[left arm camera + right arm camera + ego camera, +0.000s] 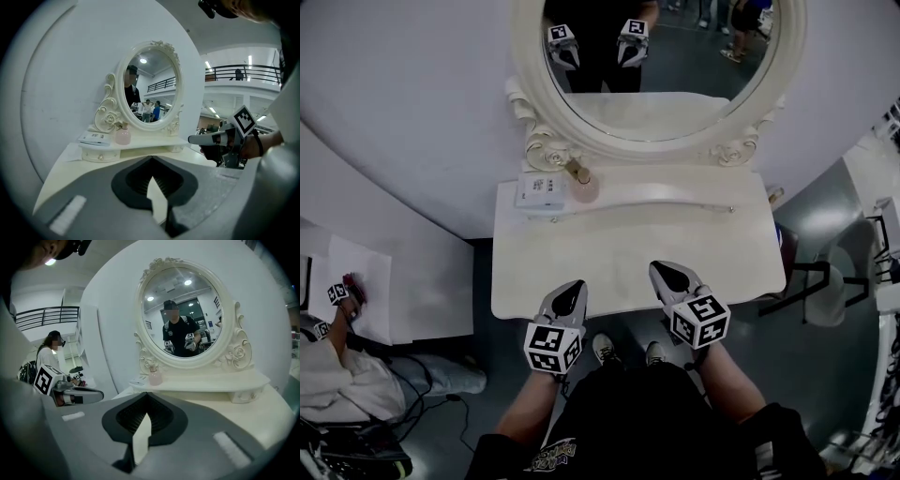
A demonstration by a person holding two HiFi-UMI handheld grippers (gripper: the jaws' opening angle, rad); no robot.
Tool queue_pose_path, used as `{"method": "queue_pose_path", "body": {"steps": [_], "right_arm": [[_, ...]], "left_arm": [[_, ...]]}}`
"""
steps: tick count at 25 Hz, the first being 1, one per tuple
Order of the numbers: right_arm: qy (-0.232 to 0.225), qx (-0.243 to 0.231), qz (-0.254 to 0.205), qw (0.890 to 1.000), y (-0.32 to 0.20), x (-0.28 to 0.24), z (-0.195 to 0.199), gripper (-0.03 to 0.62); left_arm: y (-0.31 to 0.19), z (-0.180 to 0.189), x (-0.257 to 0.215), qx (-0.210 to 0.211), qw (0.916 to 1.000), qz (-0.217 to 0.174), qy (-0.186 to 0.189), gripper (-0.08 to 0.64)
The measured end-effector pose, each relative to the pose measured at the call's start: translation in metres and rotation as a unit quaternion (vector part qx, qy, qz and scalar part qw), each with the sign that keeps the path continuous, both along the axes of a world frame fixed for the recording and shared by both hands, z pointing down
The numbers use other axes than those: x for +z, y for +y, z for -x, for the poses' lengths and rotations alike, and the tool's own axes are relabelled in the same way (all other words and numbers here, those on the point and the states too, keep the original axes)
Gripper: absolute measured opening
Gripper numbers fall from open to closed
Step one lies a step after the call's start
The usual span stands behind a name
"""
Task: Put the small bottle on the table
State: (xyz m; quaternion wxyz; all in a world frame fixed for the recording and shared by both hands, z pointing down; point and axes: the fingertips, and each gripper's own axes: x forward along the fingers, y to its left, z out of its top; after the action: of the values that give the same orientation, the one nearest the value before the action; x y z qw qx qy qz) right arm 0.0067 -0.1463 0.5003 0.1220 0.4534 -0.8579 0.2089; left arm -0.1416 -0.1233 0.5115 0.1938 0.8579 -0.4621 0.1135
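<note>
Small bottle (584,185) sits on the vanity shelf (675,190) by the mirror (661,66); left gripper (574,289) and right gripper (662,271) hover at the front edge of the counter (619,253), fingers closed, holding nothing.

Pink bottle (584,187), seemingly frosted glass
</note>
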Motion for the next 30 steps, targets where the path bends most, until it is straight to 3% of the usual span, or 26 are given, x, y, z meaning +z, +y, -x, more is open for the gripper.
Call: {"method": "queue_pose_path", "body": {"steps": [15,30], "right_arm": [[-0.017,-0.06,0.004,0.998,0.04,0.0,-0.037,0.028],[-0.013,-0.125,0.003,0.992,0.085,0.007,-0.048,0.028]], "left_arm": [[0.052,-0.08,-0.008,-0.005,0.9999,0.004,-0.012,0.0],[0.102,-0.111,-0.011,-0.037,0.9993,-0.006,-0.008,0.0]]}}
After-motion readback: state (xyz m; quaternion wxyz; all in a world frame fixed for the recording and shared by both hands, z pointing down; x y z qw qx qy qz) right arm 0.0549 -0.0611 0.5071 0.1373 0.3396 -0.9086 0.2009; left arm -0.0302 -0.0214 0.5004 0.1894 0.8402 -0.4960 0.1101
